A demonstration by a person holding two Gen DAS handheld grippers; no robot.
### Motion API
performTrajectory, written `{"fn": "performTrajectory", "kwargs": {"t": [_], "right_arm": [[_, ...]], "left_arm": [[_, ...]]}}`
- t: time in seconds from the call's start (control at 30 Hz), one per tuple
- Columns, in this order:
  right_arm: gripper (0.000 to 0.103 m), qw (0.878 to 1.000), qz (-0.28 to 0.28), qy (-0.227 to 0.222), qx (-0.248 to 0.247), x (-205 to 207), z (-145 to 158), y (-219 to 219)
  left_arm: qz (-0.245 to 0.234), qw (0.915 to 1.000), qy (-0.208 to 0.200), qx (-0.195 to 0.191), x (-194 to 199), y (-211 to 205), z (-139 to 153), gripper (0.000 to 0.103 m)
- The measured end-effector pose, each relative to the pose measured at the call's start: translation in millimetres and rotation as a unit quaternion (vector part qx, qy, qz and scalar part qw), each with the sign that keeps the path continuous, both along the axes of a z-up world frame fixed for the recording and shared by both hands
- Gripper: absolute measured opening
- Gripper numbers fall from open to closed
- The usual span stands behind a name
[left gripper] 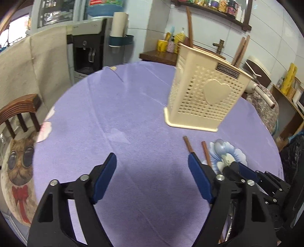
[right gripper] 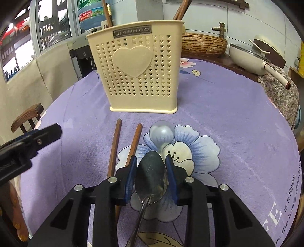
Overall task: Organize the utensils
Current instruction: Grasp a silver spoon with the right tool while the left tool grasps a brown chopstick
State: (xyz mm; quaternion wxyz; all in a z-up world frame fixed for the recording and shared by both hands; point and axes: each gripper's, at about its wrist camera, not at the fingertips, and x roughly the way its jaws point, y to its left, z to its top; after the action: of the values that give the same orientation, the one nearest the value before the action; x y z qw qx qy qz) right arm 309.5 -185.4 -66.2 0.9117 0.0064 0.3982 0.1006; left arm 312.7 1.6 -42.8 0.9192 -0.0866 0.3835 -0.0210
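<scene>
Cream holder (right gripper: 139, 76) already has some chopsticks; my right gripper (right gripper: 151, 169) clamps a metal spoon (right gripper: 151, 176), left gripper (left gripper: 152, 178) spread empty, two chopsticks (right gripper: 115, 144) and a second spoon (right gripper: 161, 133) remain on the cloth.

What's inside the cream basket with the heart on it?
Brown chopsticks stick up out of the cream basket. Their lower ends, and anything else inside, are hidden by its walls.
</scene>
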Motion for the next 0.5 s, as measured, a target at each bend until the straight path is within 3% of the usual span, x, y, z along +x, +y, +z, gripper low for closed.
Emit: {"fn": "performTrajectory", "kwargs": {"t": [0.1,0.3,0.5], "right_arm": [[0.03,1.0,-0.002,-0.013,0.007,-5.3,6.2,-5.4],[0.029,0.999,-0.003,-0.032,0.004,-13.4,13.1,-13.1],[0.029,0.999,-0.009,-0.03,0.009,-12.7,11.0,-19.9]], "left_arm": [[-0.035,0.9988,0.026,-0.022,12.8,-16.0,-5.7,0.055],[-0.069,0.9957,0.062,-0.005,42.7,-49.2,-20.6,0.033],[-0.072,0.9931,0.092,-0.004,61.8,-62.3,-36.3,0.023]]}}
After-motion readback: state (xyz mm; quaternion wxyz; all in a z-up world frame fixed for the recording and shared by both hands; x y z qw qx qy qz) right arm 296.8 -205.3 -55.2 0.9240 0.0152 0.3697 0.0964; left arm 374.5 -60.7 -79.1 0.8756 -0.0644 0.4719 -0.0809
